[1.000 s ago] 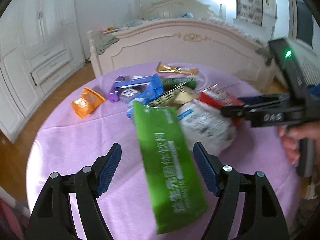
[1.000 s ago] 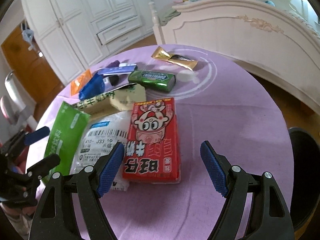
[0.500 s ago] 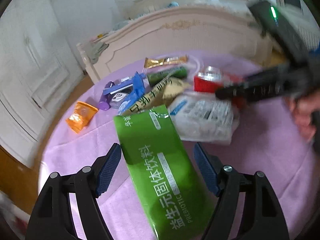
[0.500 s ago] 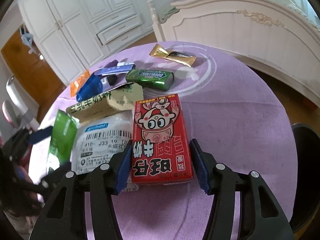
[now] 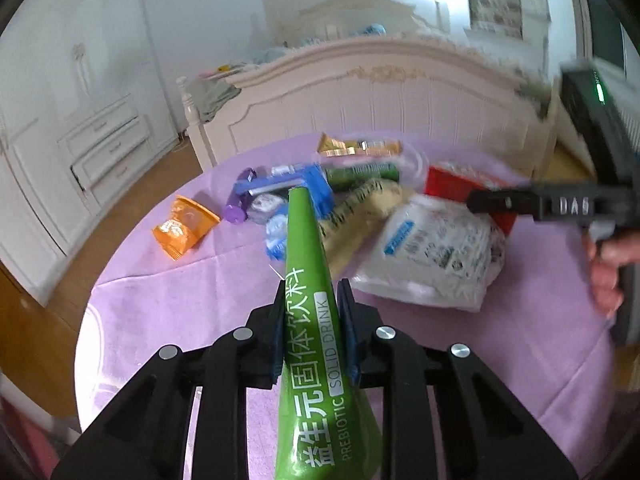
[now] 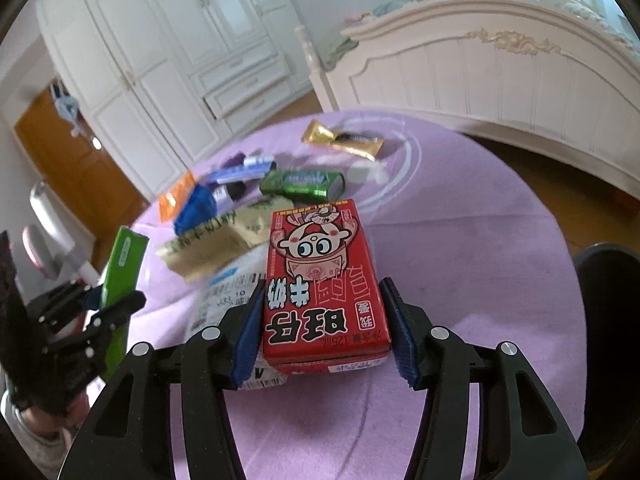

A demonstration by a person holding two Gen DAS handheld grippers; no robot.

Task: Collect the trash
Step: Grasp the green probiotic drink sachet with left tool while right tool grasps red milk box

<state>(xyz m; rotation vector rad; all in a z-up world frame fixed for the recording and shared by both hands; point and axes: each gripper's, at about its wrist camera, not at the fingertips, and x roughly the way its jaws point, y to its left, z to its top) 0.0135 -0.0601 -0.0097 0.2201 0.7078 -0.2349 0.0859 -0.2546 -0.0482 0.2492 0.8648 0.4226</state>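
Observation:
My left gripper [image 5: 312, 320] is shut on a green drink-powder packet [image 5: 316, 344], squeezed edge-on and held above the purple tablecloth [image 5: 168, 304]. The packet also shows in the right wrist view [image 6: 120, 268]. My right gripper [image 6: 324, 328] is shut on a red milk carton [image 6: 324, 280] and holds it just above a white plastic bag [image 6: 224, 300]. On the cloth lie a tan packet [image 6: 208, 244], a green gum pack [image 6: 304, 184], a gold wrapper [image 6: 340, 142], blue wrappers [image 5: 288, 188] and an orange packet [image 5: 184, 228].
A white bed footboard [image 5: 372, 108] stands right behind the round table. White wardrobes with drawers [image 6: 192, 64] line the left wall. A dark bin [image 6: 612, 320] sits at the table's right edge. A pink chair [image 6: 44, 248] stands at the left.
My left gripper has closed on the green packet and lifted it, folding it edge-on. My right gripper has closed on the red carton and raised it slightly.

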